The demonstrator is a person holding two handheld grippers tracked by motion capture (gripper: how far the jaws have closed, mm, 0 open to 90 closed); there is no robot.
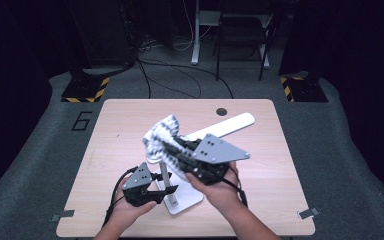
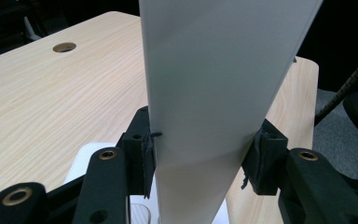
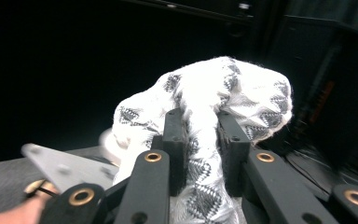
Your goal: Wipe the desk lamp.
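Note:
A white stand has its flat base (image 1: 186, 201) on the wooden table (image 1: 120, 130), and its long white board (image 1: 230, 125) slants up toward the far right. My left gripper (image 1: 164, 189) is low on the stand. In the left gripper view its pads (image 2: 145, 154) press on both edges of the white board (image 2: 214, 84). A white cloth with a grey pattern (image 1: 161, 134) hangs over the stand's upper end. My right gripper (image 1: 174, 147) is shut on it. In the right gripper view the patterned cloth (image 3: 242, 93) is pinched between the jaws of the right gripper (image 3: 200, 140) and bulges above them.
A round cable hole (image 1: 221, 111) sits near the table's far edge. Black cables (image 1: 180, 75) run over the grey floor behind the table, between two striped black bases (image 1: 86, 90). A desk frame (image 1: 230, 30) stands farther back.

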